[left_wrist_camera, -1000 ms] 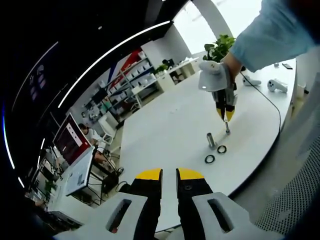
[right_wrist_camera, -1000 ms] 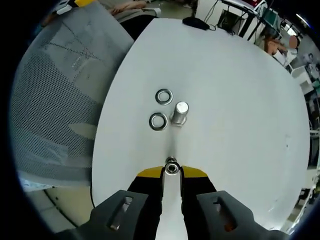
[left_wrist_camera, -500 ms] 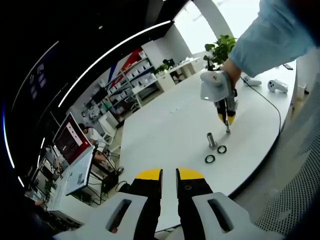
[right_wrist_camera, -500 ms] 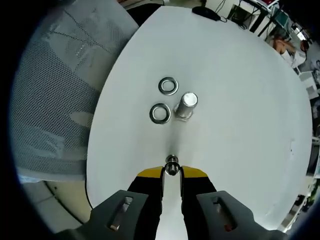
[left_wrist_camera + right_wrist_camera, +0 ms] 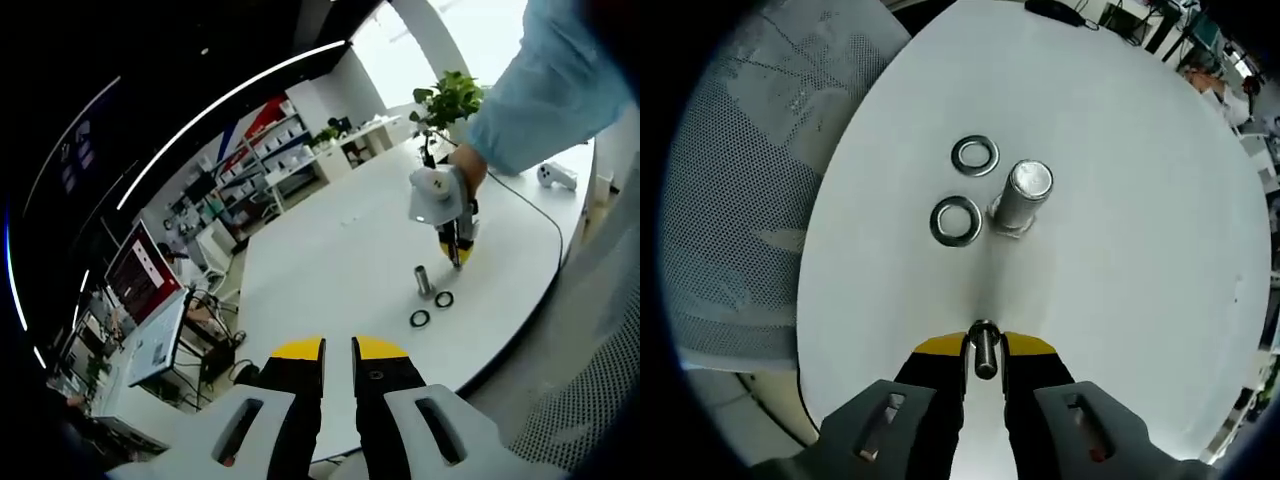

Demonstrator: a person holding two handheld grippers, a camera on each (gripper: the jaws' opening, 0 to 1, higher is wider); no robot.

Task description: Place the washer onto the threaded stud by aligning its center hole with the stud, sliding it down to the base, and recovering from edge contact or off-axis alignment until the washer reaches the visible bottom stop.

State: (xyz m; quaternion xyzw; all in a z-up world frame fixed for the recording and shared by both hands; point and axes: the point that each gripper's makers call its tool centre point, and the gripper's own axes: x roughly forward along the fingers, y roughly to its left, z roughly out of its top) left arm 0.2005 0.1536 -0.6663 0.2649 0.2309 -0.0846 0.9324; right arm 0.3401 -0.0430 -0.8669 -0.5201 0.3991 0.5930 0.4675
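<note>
Right gripper view: ahead of our right gripper (image 5: 985,352), left to right, we count two flat, shiny steel washers (image 5: 956,221) lying on the smooth white table (image 5: 1120,180), then one upright metal stud (image 5: 1020,197) just beside them. Our yellow-tipped jaws clench a third small ring-shaped washer (image 5: 985,350). Our left gripper (image 5: 337,350) looks nearly closed, holding nothing.
</note>
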